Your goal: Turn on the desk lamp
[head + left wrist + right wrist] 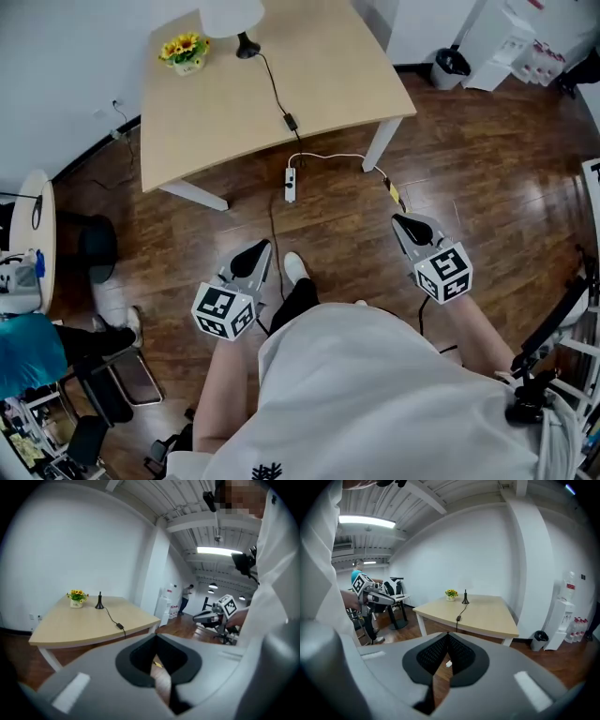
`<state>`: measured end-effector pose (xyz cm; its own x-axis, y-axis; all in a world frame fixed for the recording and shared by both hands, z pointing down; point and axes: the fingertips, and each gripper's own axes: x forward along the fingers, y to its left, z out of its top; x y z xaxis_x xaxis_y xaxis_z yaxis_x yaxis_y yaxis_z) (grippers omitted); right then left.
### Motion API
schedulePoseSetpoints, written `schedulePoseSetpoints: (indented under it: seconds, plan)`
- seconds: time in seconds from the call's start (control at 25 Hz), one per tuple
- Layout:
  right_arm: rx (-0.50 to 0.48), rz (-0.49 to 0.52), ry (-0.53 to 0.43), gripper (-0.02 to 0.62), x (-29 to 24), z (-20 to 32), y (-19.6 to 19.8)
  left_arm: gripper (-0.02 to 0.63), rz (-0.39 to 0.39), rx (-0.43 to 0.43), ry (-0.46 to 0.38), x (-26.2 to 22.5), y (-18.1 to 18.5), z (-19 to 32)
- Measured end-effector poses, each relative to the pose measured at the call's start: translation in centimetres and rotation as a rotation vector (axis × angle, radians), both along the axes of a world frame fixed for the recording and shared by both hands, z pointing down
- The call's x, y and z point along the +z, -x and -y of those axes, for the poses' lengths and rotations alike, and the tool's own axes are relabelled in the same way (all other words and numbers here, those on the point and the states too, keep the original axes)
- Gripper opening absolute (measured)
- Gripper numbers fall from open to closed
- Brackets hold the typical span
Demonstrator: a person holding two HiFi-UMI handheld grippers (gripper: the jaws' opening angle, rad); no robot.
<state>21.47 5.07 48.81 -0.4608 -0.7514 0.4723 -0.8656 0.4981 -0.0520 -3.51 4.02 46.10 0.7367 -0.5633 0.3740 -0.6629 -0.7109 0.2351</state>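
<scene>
The desk lamp (235,21) stands at the far edge of the wooden table (328,75), with a white shade over a black base. Its black cord runs across the tabletop through an inline switch (291,121) and drops over the near edge. The left gripper view shows the lamp base (99,603) and switch (120,626); the right gripper view shows the lamp (465,598). My left gripper (261,246) and right gripper (398,220) are held over the floor, well short of the table. Both are shut and hold nothing.
A pot of yellow flowers (185,49) sits beside the lamp. A white power strip (290,184) lies on the wood floor under the table's near edge. A black bin (451,64) stands at the right, a round side table (28,234) and a chair at the left.
</scene>
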Motion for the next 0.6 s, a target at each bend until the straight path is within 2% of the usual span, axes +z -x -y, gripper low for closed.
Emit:
schedulePoseSetpoints:
  seconds: [0.36,0.6]
  plan:
    - [0.008,-0.011,-0.026,0.003,-1.5,11.2,6.7,0.015,-0.001,0.088,-0.019,-0.7,5.1,9.7]
    - [-0.046,-0.044,-0.013,0.003,-0.8,15.3,9.0,0.015,-0.034,0.042,0.015,0.3,6.4,12.1]
